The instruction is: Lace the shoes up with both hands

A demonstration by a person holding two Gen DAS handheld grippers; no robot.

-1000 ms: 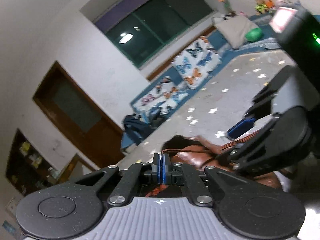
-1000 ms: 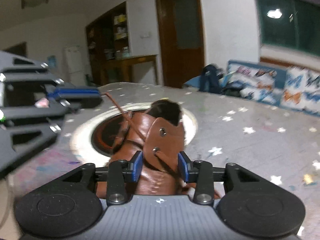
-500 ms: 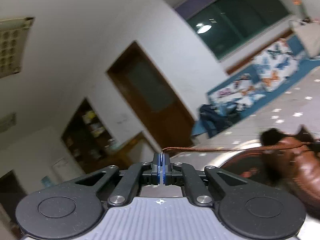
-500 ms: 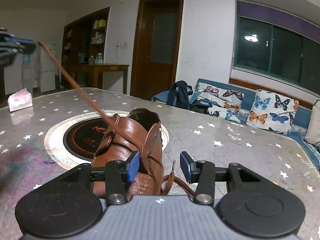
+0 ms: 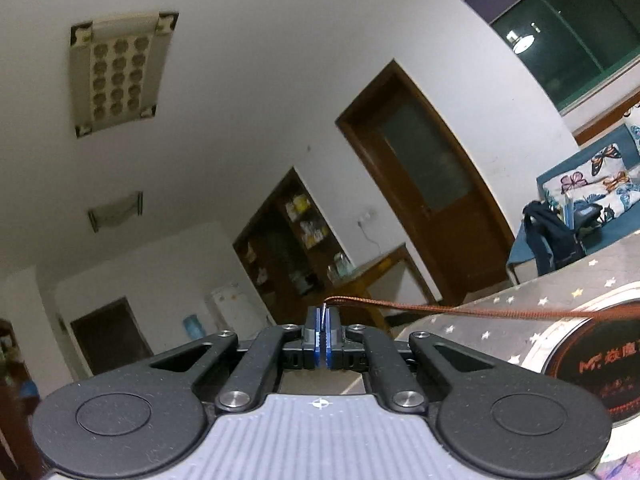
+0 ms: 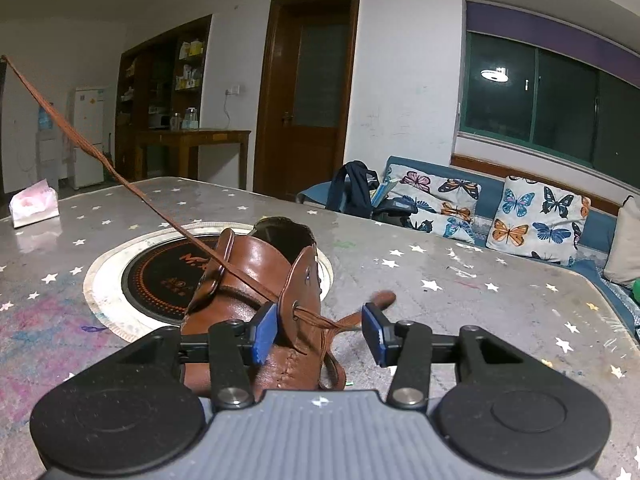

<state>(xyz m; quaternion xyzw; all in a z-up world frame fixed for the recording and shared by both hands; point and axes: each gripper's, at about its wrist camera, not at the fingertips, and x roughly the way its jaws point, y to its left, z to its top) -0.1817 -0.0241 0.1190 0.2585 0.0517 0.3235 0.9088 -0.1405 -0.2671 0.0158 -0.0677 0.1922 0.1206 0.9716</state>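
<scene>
A: What do we see closest to us?

B: Our left gripper [image 5: 322, 334] is squeezed tight on the tip of the brown lace [image 5: 460, 309]. The lace runs away to the right as one straight, tight line.

A: And our other one?

B: Our right gripper [image 6: 320, 330] is partly open, and its jaws have just been opening a bit more. Its left blue pad [image 6: 265, 330] sits right against the side flap of the brown shoe [image 6: 256, 280]. The right pad is out in the air, not pressing anything. The flap and a loose bit of lace are between them.

A: Where is the shoe?

B: It lies on the grey table with stars [image 6: 460, 264], partly on a round black and white mat [image 6: 152, 264]. The tight lace goes up from the shoe to the far left.

A: And farther back?

B: A pink pack [image 6: 34, 204] at the table's left end. Then a sofa with butterfly pillows [image 6: 536, 220], a brown door [image 6: 312, 96] and a dark window [image 6: 548, 100].
</scene>
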